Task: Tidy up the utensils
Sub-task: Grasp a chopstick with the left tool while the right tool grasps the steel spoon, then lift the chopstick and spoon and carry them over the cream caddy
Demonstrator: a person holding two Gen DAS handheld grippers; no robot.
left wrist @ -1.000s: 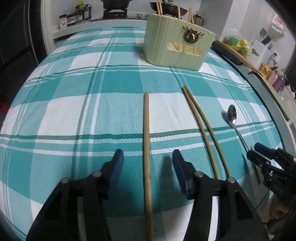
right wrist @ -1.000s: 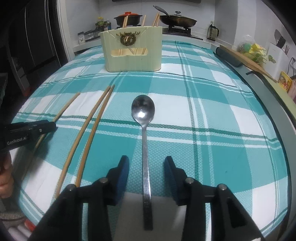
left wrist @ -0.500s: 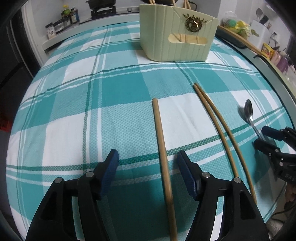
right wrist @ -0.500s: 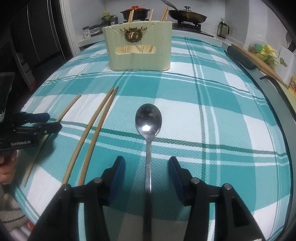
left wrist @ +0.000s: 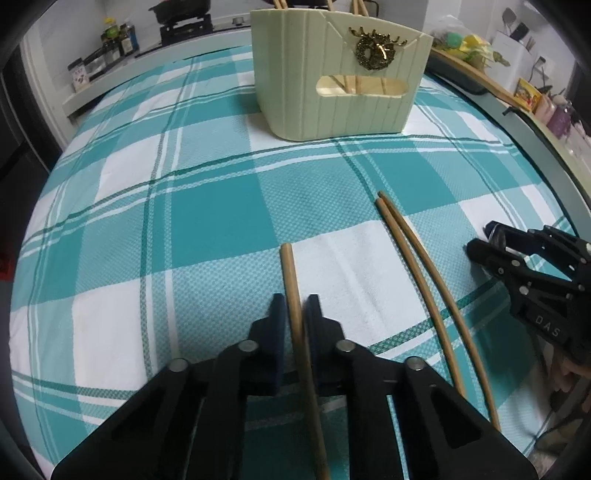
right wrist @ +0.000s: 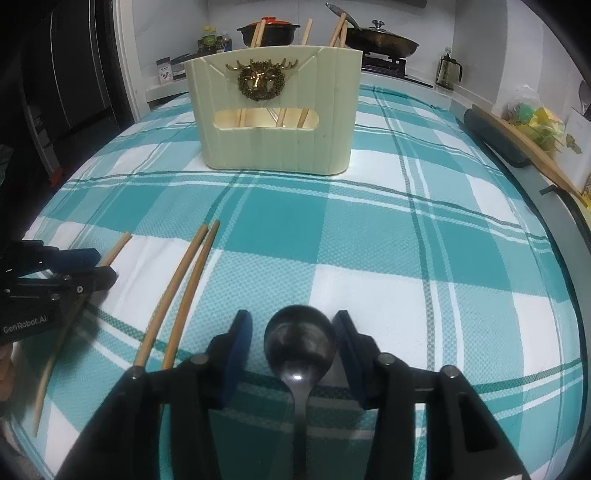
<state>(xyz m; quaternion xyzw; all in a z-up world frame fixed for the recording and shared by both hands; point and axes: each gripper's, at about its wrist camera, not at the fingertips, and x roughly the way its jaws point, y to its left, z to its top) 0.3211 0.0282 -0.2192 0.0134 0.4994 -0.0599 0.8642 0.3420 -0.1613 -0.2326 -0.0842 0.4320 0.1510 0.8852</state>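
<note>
My left gripper is shut on a single wooden chopstick that lies on the teal plaid cloth; it also shows in the right wrist view. A pair of chopsticks lies to its right, seen too in the right wrist view. My right gripper is open, its jaws on either side of the bowl of a metal spoon on the cloth. The cream utensil holder with a gold emblem stands at the far side, several chopsticks upright in it, also in the right wrist view.
The table's grey edge curves along the right, with a wooden board and small items beyond. A stove with a pot and a pan stands behind the table, bottles at the left.
Both grippers moved forward and down. The left gripper closed on the single chopstick. The right gripper came forward so its jaws flank the spoon's bowl, and stayed open.
</note>
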